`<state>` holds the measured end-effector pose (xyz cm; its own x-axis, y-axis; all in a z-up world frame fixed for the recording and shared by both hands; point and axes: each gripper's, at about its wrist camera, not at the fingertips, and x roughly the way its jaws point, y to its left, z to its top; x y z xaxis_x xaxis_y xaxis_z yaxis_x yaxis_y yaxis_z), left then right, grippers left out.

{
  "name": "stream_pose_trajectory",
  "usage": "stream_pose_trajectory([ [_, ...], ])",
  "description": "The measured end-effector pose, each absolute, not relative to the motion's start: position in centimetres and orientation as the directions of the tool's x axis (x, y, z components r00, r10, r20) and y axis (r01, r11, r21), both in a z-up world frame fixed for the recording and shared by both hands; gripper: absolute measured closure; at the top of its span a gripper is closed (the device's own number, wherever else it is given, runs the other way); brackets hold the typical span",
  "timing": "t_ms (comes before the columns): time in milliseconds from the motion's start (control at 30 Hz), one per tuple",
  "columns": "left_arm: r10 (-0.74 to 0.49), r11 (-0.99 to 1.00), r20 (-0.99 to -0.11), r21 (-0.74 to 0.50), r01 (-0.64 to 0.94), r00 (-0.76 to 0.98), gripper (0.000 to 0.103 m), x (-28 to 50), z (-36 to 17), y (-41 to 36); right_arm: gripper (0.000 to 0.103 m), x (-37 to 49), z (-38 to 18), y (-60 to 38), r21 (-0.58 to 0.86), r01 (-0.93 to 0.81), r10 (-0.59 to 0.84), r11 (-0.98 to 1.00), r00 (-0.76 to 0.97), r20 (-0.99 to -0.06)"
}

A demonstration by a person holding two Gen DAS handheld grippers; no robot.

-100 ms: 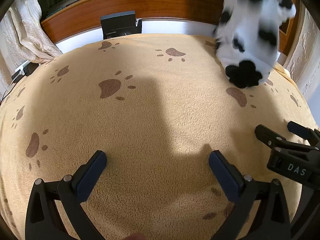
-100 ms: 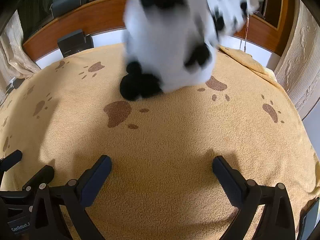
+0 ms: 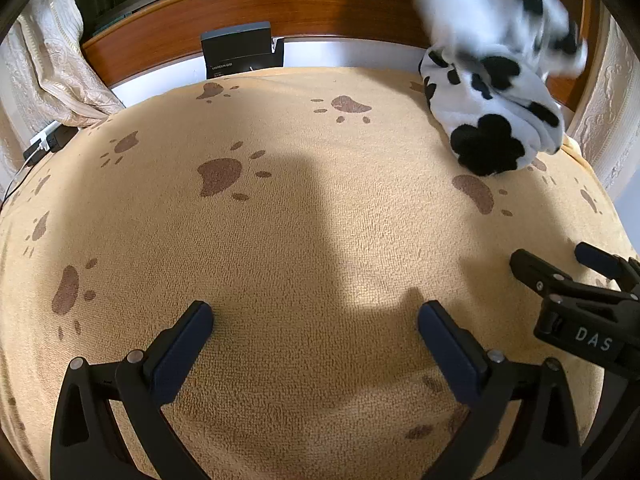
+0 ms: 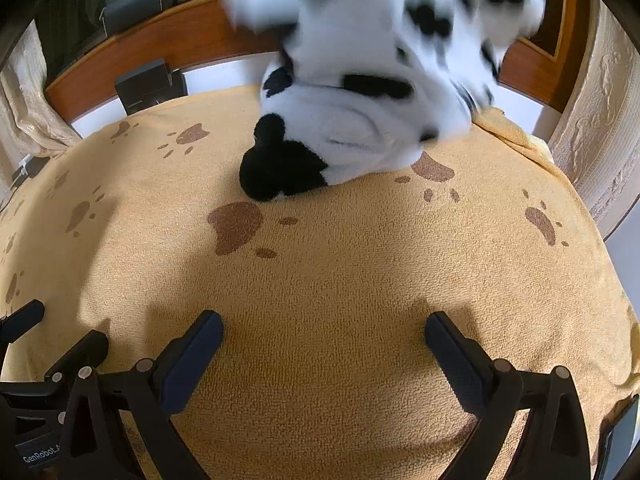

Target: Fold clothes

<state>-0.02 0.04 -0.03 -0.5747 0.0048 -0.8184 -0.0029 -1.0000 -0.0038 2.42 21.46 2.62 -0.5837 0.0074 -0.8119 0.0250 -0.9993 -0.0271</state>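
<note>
The black-and-white fleece garment (image 4: pixel 360 120) has dropped lower; its bottom end now lies on the paw-print blanket (image 4: pixel 340 280), ahead of our right hand-held gripper (image 4: pixel 324 352) and ahead-right of our left hand-held gripper (image 3: pixel 316 344). Both stand wide, holding nothing. Risk: the blurred garment may land bunched, hiding its edges.

It looks like a bedroom at home: a soft paw-print blanket (image 3: pixel 320 220), a wooden headboard (image 3: pixel 320 12), and lacy curtains (image 3: pixel 48 64).
</note>
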Motion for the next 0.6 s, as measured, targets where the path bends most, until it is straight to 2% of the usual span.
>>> stream_pose_trajectory([
  [600,0.005,-1.000,-0.813,-0.005,-0.002,-0.582,0.000,-0.08,-0.49,-0.07,0.000,2.53,2.57,21.36,-0.028,0.025,0.008,-0.999,-0.584,-0.812],
])
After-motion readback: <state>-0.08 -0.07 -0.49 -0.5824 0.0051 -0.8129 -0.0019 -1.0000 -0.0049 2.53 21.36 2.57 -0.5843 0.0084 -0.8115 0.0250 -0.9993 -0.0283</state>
